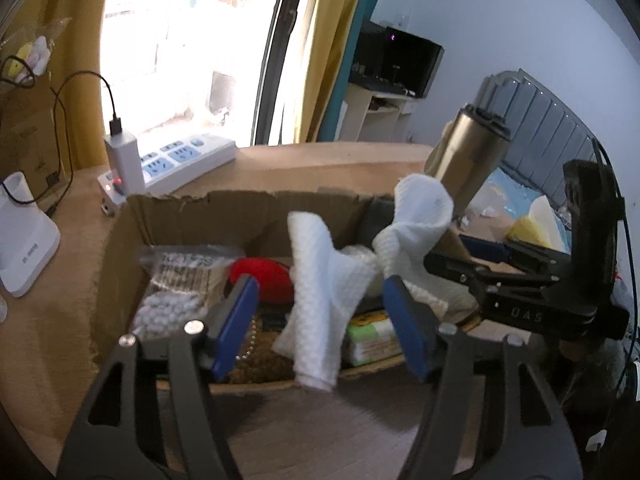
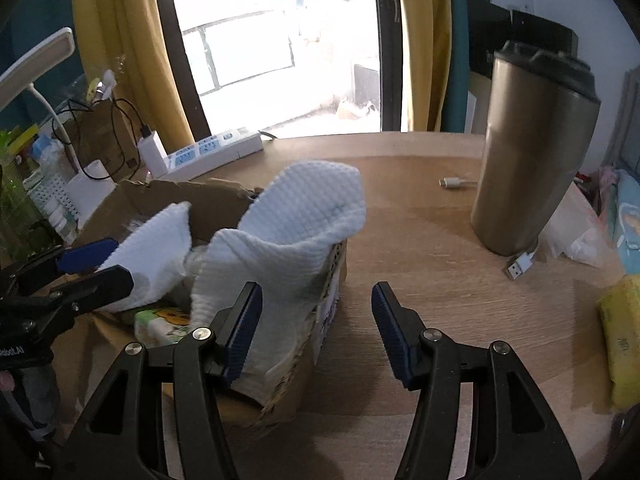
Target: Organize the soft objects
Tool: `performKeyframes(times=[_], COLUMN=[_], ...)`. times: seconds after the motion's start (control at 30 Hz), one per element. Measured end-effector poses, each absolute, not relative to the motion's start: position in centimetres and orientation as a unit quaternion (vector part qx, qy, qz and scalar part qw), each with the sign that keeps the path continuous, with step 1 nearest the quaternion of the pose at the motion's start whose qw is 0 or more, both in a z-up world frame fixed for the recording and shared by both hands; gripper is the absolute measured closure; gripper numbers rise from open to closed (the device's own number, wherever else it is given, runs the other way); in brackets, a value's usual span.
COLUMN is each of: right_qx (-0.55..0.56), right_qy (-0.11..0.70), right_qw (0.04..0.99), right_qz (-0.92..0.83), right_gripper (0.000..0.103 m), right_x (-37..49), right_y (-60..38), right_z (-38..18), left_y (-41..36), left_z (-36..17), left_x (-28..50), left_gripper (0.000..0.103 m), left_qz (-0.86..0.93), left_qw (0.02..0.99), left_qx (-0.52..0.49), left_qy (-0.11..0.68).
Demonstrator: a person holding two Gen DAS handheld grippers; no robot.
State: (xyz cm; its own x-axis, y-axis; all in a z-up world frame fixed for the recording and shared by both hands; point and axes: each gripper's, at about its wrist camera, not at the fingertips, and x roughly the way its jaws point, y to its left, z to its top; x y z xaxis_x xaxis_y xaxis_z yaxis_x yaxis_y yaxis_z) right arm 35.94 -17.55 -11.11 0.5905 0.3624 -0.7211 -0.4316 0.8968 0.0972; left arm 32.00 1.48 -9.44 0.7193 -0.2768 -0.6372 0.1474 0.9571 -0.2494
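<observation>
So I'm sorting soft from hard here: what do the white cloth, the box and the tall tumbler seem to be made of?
White cloth: soft waffle-textured fabric or nonwoven, matte; it droops over the box edge. Box: brown corrugated cardboard, with torn, fluted edges. Tumbler: probably brushed metal, with a dull champagne sheen and a dark lid, likely plastic.

waffle-textured white cloth [image 2: 296,216], torn corrugated cardboard box [image 1: 224,216].

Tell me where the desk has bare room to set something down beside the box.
Bare wood lies between the cardboard box and the metal tumbler, under the open right gripper. Behind the box up to the power strip is free too. Crowded: inside the box, where the white cloth drapes, and the right edge by the yellow pack.
</observation>
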Motion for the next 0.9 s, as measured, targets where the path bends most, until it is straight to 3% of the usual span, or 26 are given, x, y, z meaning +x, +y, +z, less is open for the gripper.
performKeyframes(times=[0.53, 0.67, 0.83, 0.9], right_qx=[-0.050, -0.057, -0.060, -0.061], right_qy=[0.351, 0.339, 0.322, 0.317], right_qw=[0.906, 0.909, 0.913, 0.915], right_qz=[0.231, 0.236, 0.241, 0.243], right_gripper=[0.042, 0.033, 0.030, 0.030], right_x=[31.1, 29.5, 27.6, 27.0], right_y=[-18.0, -17.7, -17.4, -17.4], right_z=[-6.8, -5.7, -4.6, -4.2], left_y=[2.1, 2.4, 2.8, 3.1], left_z=[-5.7, -5.0, -4.1, -3.9], left_x=[26.9, 25.5, 23.6, 22.8], left_gripper=[0.032, 0.027, 0.020, 0.013], left_qz=[-0.107, -0.101, -0.083, -0.073], left_qw=[0.940, 0.945, 0.951, 0.953], left_qx=[-0.089, -0.087, -0.081, -0.083], left_qy=[0.311, 0.299, 0.288, 0.283])
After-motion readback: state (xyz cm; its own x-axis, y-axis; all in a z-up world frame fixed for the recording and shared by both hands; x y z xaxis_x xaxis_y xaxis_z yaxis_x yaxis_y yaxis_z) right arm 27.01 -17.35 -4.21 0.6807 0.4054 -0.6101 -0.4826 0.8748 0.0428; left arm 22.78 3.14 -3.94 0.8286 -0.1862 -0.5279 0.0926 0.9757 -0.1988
